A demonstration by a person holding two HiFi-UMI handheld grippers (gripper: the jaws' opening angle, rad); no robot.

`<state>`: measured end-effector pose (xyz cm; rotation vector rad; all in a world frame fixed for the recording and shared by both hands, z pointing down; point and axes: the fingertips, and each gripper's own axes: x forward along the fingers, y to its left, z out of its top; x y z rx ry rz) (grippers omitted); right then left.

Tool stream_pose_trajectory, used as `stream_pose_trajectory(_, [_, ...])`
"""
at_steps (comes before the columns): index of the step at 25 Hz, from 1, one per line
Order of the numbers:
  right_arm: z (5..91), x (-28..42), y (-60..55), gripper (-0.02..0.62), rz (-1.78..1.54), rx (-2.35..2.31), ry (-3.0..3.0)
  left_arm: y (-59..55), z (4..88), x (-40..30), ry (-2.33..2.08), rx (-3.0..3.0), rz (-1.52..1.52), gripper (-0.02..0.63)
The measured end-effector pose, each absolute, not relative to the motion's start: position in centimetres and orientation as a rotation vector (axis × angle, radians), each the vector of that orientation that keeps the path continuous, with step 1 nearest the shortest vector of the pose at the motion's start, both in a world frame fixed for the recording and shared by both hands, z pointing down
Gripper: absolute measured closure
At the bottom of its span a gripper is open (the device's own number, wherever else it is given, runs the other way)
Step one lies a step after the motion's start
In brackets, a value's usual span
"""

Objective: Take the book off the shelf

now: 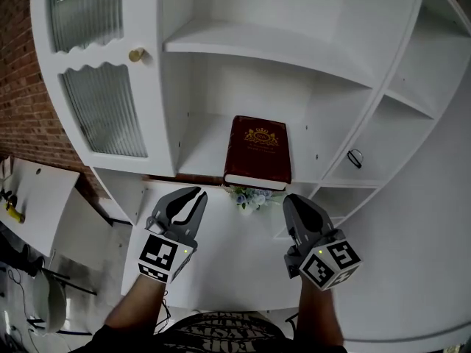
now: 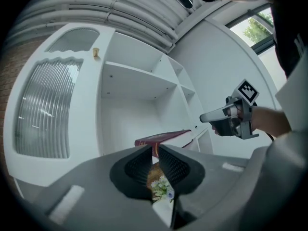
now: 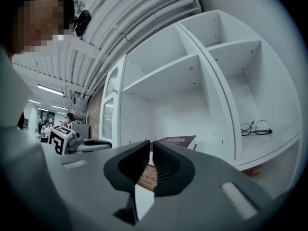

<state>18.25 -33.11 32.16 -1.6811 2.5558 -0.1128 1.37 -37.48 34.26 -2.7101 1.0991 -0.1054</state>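
The white shelf unit [image 1: 257,50] held the maroon book [image 1: 258,153], which lay flat on its middle shelf. Short of the book, one to either side, hung the left gripper [image 1: 193,195] and the right gripper [image 1: 294,201]. Each had its fingers drawn nearly together on nothing. A small flower sprig [image 1: 250,197] sat just below the book, and glasses [image 1: 355,157] lay to its right.

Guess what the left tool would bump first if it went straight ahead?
Probably the dark red book on the shelf; its near end shows just beyond the left tool. Depth is unclear; little flowers sit lower.
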Motion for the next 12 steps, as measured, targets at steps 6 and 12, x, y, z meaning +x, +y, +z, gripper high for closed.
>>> stream_pose_trajectory(6, [32.3,20.3,-36.2,0.512,-0.145,-1.623,2.569,-39.9,35.0,3.3,1.138,-2.738,-0.075,0.522])
stream_pose_trajectory(12, [33.4,20.8,-38.9,0.372,-0.287,-1.507,2.638,-41.8,35.9,5.6,1.087,-2.844,-0.073,0.404])
